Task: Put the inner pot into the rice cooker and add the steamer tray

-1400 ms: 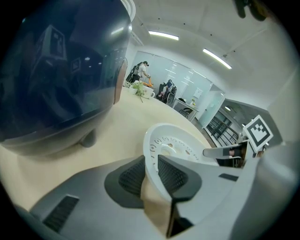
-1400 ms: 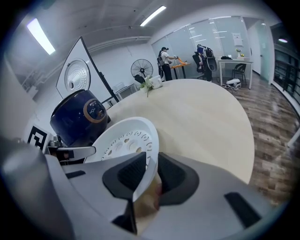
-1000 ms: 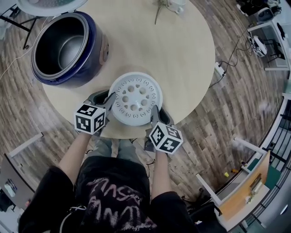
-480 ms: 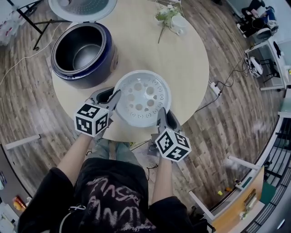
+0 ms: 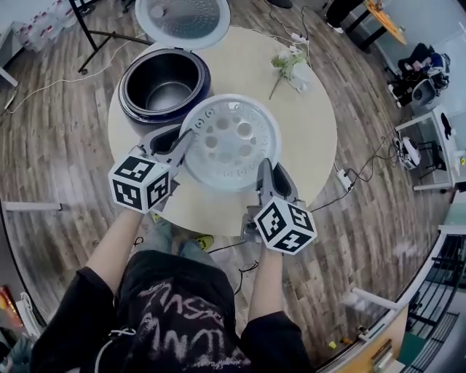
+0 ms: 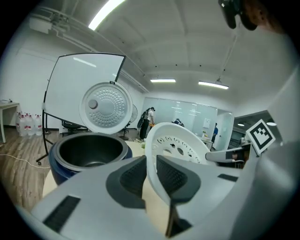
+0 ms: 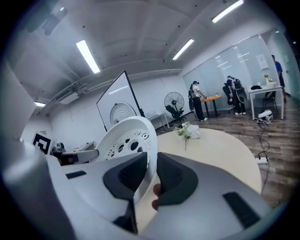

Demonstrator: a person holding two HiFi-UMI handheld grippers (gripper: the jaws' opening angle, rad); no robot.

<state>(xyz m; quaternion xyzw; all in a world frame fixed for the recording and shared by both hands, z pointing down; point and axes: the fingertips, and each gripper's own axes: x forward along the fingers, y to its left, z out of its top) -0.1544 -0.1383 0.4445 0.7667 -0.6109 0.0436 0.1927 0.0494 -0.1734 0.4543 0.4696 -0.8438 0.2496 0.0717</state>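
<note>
The white steamer tray (image 5: pixel 230 140), round with holes, hangs in the air above the table, held by both grippers on opposite rims. My left gripper (image 5: pixel 183 144) is shut on its left rim; in the left gripper view the rim (image 6: pixel 151 168) sits pinched between the dark pads. My right gripper (image 5: pixel 261 173) is shut on its near right rim, where the tray (image 7: pixel 126 140) runs between the pads. The dark blue rice cooker (image 5: pixel 164 86) stands behind the tray with its lid (image 5: pixel 183 17) up and the dark inner pot (image 6: pixel 90 151) inside.
The round beige table (image 5: pixel 306 124) carries a small white vase with flowers (image 5: pixel 293 67) at its far right. A white panel on a stand (image 6: pixel 77 89) rises behind the cooker. Cables and a power strip (image 5: pixel 344 178) lie on the wooden floor.
Both grippers have lifted the steamer tray off the table and carried it up and toward the rice cooker. The cooker and table have not moved.
</note>
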